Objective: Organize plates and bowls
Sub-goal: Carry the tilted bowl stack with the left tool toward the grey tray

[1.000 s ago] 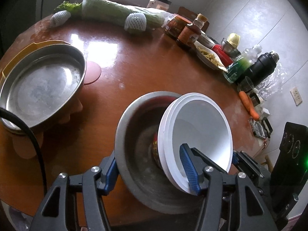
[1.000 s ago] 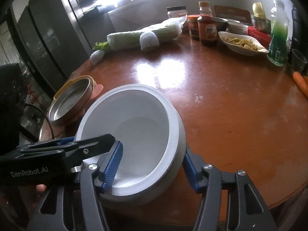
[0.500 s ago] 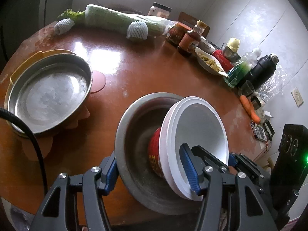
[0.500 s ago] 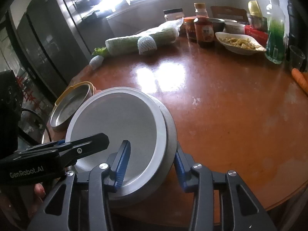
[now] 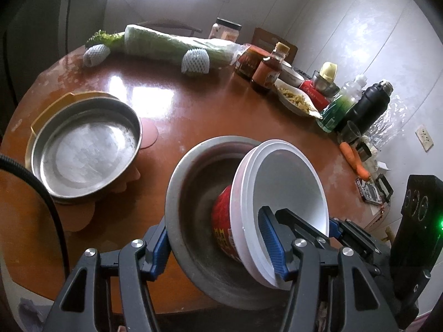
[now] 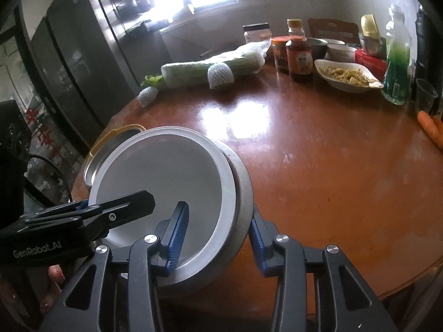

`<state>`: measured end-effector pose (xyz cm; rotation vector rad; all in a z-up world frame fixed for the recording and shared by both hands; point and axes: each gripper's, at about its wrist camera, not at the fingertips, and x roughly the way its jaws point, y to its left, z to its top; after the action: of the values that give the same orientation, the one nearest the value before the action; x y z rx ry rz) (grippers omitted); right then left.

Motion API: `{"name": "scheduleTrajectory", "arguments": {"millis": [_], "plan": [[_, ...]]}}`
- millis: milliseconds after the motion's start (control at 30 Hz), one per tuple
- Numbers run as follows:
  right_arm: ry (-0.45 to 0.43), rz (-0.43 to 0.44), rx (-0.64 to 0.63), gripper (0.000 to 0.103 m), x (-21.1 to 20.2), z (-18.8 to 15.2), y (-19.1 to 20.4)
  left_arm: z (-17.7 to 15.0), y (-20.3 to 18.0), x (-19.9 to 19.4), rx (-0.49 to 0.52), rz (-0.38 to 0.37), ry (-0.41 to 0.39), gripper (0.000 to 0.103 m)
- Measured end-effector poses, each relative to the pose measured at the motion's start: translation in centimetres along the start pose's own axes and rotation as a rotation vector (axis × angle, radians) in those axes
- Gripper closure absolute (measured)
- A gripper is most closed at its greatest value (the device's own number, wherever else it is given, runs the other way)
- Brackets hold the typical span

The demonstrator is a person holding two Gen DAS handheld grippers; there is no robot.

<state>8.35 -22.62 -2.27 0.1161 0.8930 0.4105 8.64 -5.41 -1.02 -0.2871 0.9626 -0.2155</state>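
A white bowl [image 5: 288, 182] with a red printed outside sits nested in a steel bowl [image 5: 193, 193]. Both are tipped up toward me at the near edge of the table. My left gripper [image 5: 216, 246] is shut across the pair, with one pad outside the steel rim and the other inside the white bowl. My right gripper [image 6: 217, 240] clamps the same stack from the other side. Its left pad is inside the white bowl [image 6: 166, 177] and its right pad is against the steel bowl [image 6: 243, 193]. The left gripper's finger [image 6: 124, 210] shows inside the white bowl.
A round steel pan [image 5: 85, 149] rests on a yellow tray at the left of the brown table [image 5: 193, 110]. Along the far and right edges are wrapped greens [image 5: 171, 44], sauce jars [image 5: 265, 74], a dish of food [image 5: 296, 99], bottles, a black flask [image 5: 368, 102] and carrots [image 5: 354, 160].
My right gripper's jaws have closed on the two bowls. The stack has tipped up more steeply, so the white bowl's red side now shows. The left gripper has risen a little.
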Motion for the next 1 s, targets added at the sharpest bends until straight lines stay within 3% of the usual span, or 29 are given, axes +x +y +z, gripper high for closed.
{"name": "scheduleTrajectory", "arguments": {"millis": [1000], "plan": [[-0.057, 0.006, -0.085, 0.061, -2.0, 1.6, 4.2, 0.0, 0.9, -5.3, 0.005, 0.035, -0.109, 0.044]]}}
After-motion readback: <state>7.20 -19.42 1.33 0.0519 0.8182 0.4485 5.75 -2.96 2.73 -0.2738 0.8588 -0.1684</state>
